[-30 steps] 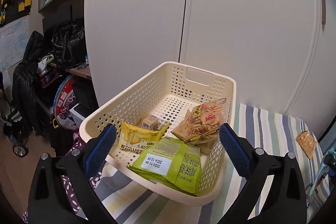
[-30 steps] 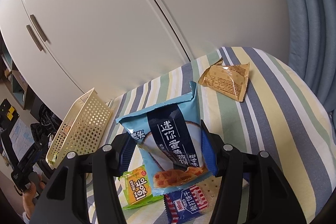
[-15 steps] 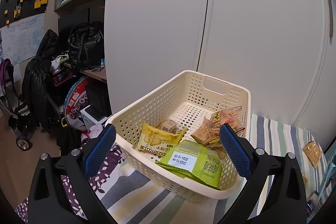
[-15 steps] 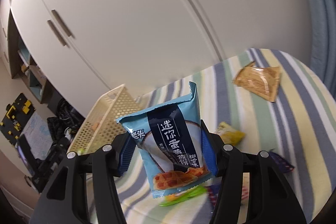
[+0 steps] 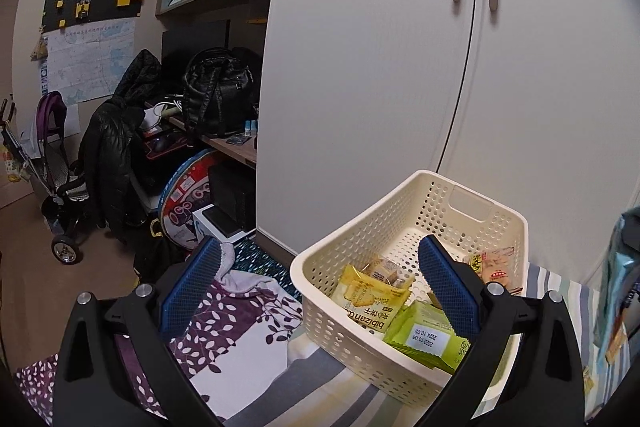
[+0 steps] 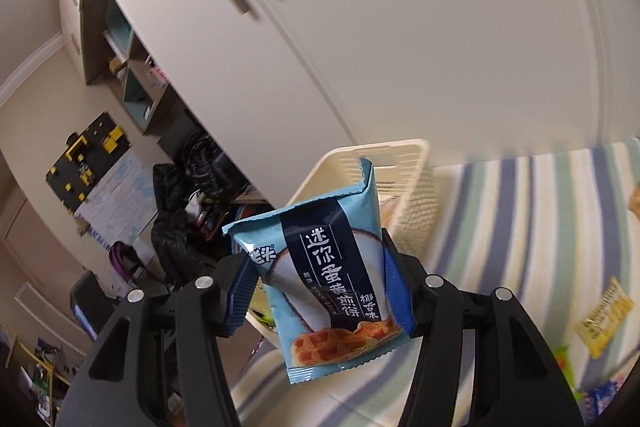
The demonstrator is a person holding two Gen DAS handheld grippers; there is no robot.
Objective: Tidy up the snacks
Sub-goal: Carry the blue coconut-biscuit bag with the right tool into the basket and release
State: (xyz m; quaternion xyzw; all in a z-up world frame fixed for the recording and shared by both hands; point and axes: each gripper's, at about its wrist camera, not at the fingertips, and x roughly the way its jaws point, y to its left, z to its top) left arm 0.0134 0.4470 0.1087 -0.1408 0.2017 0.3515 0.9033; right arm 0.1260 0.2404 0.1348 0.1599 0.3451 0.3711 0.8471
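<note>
In right wrist view, centre frame: right gripper point(image 6: 320, 287) clamped on blue snack bag point(image 6: 332, 263), held upright in the air, clear of the bed. Cream basket point(image 6: 408, 163) directly behind bag at 12 o'clock, near; likely next drop target. In left wrist view: left gripper point(image 5: 320, 291) empty, jaws spread wide, hovering just beside basket's point(image 5: 320, 291) near corner. Inside basket: yellow biscuit pack point(image 5: 370, 303), green pack point(image 5: 424, 333), pink-and-tan packet point(image 5: 494, 269) at 3 o'clock of the yellow one, plus a small wrapped item behind, too small to name. So several snacks in, partly done. Left on striped bedcover point(image 6: 520, 211): yellow packet point(image 6: 604, 319) at 3 o'clock of bag, tan item at far right edge, green and blue-red scraps at 5 o'clock, blurred. Roughly midway, judging by counts; blue bag not yet in.
</note>
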